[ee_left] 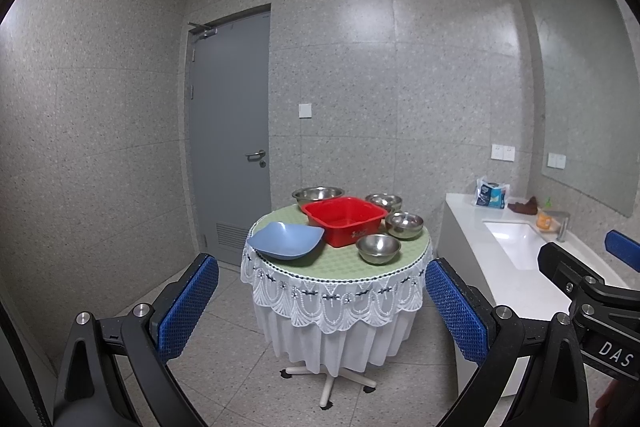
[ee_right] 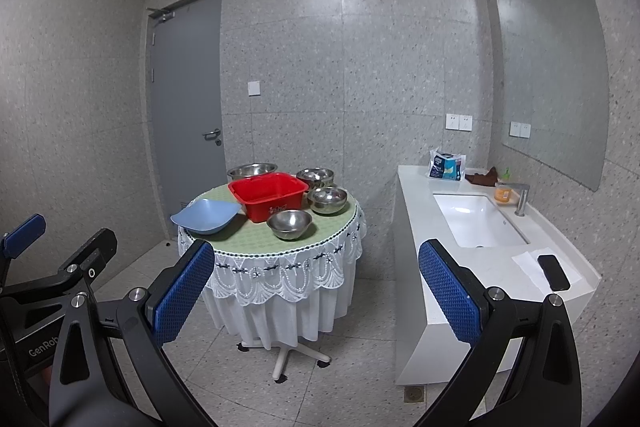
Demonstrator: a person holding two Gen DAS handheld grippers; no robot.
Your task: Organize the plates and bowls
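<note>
Four steel bowls [ee_left: 378, 248], one blue plate [ee_left: 286, 239] and one red basin [ee_left: 344, 220] sit on a round, lace-skirted table [ee_left: 340, 267]. The left gripper [ee_left: 322, 311] and right gripper [ee_right: 316, 293] hang well short of it, both spread wide, holding nothing. The bowls gleam, upright.

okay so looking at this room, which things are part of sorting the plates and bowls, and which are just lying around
For the job: blue dish, red basin, four steel bowls, such as the nearest one, all on the round table.

Lying about: tissue pack, brown cloth, orange bottle, phone.
</note>
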